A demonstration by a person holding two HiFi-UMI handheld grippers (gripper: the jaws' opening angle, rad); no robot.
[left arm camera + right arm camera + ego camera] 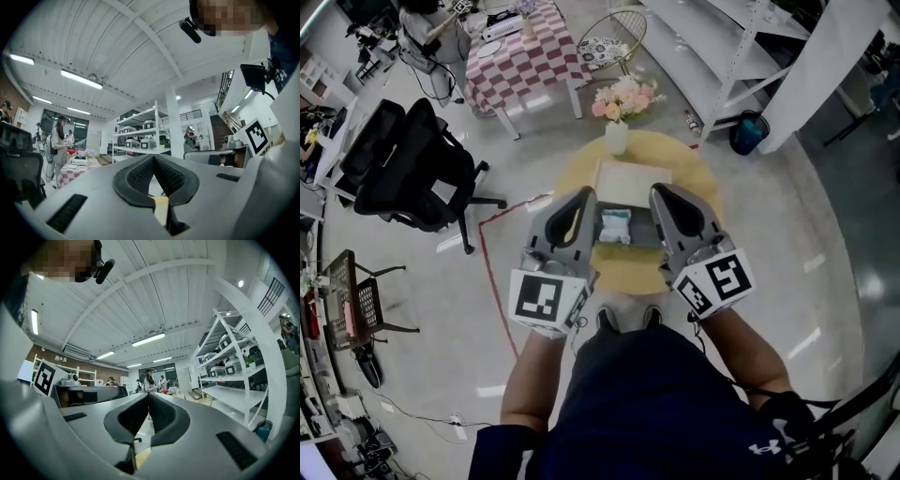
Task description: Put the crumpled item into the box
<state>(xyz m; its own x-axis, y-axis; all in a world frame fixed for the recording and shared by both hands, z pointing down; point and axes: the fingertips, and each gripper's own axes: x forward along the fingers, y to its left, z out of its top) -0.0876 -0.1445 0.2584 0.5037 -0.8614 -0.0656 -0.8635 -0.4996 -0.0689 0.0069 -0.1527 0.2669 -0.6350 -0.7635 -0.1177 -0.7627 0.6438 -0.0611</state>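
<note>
In the head view a pale, crumpled item [615, 225] lies inside the dark open box [630, 246] on a round yellow table [581, 173]. The box's beige lid [633, 180] stands open at the far side. My left gripper [584, 195] and right gripper [661, 190] hover level above the box, one on each side of the item, and hide the box's side walls. Neither touches the item. In the left gripper view the jaws [153, 157] meet with nothing between them. The right gripper [148, 395] also has its jaws pressed together on nothing.
A white vase with pink flowers [619, 105] stands at the table's far edge. A black office chair [408, 164] is to the left, a checked table [520, 56] beyond it, and white shelving [722, 56] at the far right. The person's feet [625, 319] are at the table's near edge.
</note>
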